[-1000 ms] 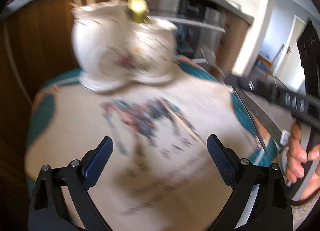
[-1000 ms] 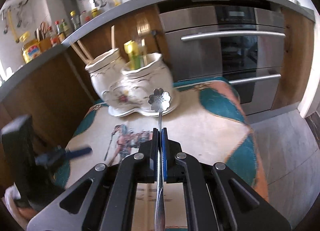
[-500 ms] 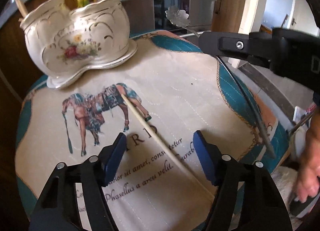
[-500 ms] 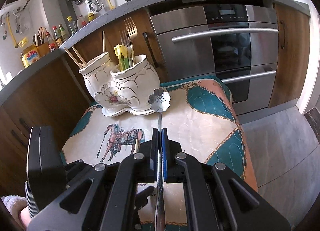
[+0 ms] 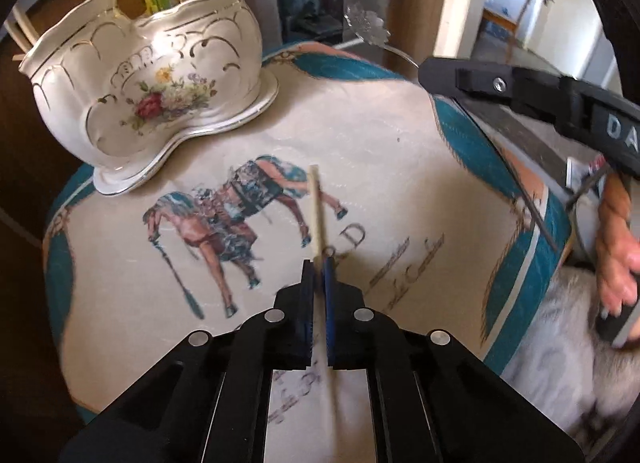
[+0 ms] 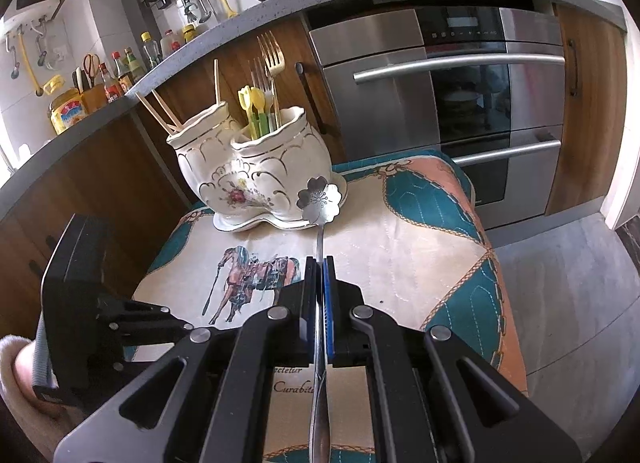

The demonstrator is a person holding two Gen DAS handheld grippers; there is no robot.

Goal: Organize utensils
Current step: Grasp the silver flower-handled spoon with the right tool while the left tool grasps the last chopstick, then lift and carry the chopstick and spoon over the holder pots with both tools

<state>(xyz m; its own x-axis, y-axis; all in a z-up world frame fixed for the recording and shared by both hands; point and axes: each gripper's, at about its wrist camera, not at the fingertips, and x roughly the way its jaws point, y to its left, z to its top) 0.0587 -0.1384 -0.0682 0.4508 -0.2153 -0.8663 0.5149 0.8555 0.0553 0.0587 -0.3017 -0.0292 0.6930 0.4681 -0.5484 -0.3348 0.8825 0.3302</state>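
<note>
A pale wooden chopstick [image 5: 316, 207] lies over the horse print on the cloth. My left gripper [image 5: 319, 267] points down at it. Its jaws are closing, and the pads press on the stick's middle. My right gripper [image 6: 320, 263] is shut on the handle of a metal spoon [image 6: 319, 197] with a flower-shaped bowl, held above the cloth and aimed at the holder. The white two-compartment ceramic holder [image 6: 248, 171] stands at the far end. Its left cup holds chopsticks [image 6: 160, 111]; its right cup holds forks [image 6: 272, 59] and yellow-green utensils. In the left wrist view the spoon [image 5: 366, 25] hovers right of the holder [image 5: 160, 75].
A quilted cloth [image 6: 400, 247] with teal corners covers the small table. A steel oven [image 6: 460, 103] and wooden cabinets stand close behind it. The worktop above carries pans and bottles. A hand [image 5: 616, 255] grips the right tool beyond the table's right edge.
My left gripper swung from the holder down to the chopstick on the cloth and shut on it. The right gripper with the spoon has stayed put.
</note>
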